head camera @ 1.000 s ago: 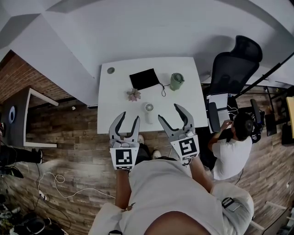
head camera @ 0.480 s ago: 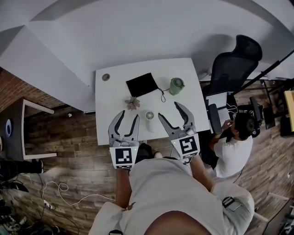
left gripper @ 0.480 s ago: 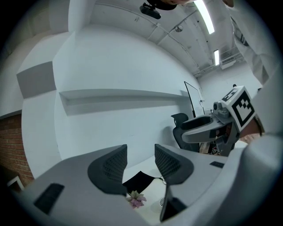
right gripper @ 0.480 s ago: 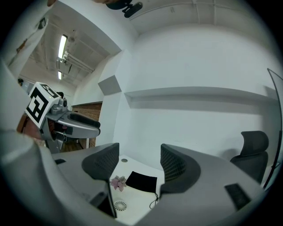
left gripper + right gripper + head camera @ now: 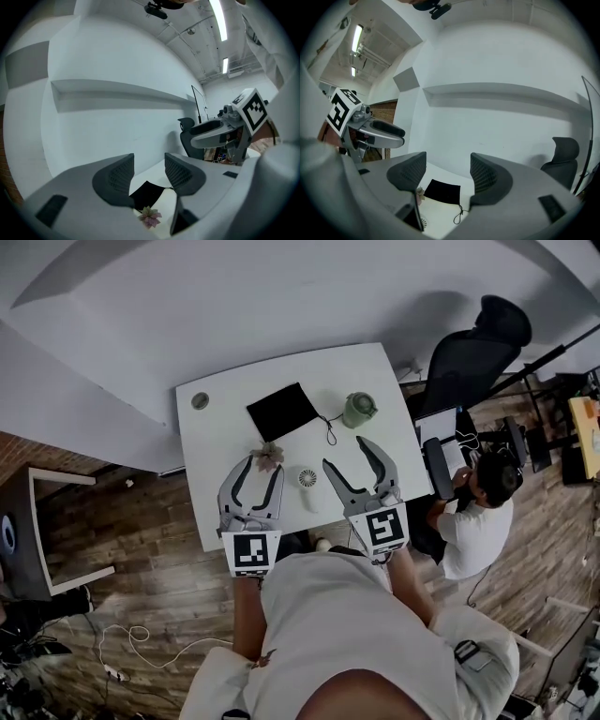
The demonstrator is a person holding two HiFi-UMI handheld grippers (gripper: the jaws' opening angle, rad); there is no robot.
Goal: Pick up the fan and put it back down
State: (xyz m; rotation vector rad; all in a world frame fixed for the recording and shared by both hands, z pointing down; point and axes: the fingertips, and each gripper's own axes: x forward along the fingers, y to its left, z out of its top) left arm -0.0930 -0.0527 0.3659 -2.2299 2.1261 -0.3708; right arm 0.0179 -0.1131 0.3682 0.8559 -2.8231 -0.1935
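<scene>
On the white rounded-corner table (image 5: 216,456), head view, both grippers had reached further in than a second before. Then their tips hung at the near edge; now they stood well over the tabletop. The whole table also sat lower-left in view than earlier.

Left gripper (image 5: 262,467): fingers (image 5: 115,180) spread apart, nothing between them. Its tips were just beside the small pink-green succulent rosette (image 5: 269,457), which earlier lay ahead of them.

Right gripper (image 5: 346,454): fingers (image 5: 487,180) likewise released, gap empty. The spread of both pairs looked the same as before.

Small white fan with round grille (image 5: 307,479): on the table between the two grippers, touched by neither. It sat near the front edge, in the same spot on the table as earlier. The grille face was turned up toward the head camera. The long axis ran from the grille back toward the near edge. I could not tell whether it stood or lay flat.

Behind the fan lay a flat black rectangular pouch (image 5: 283,412) with a thin dark cord (image 5: 331,430) trailing from its corner.

Container: a pale green rounded jar (image 5: 359,410) stood just right of the pouch. Its contents were not visible.
</scene>
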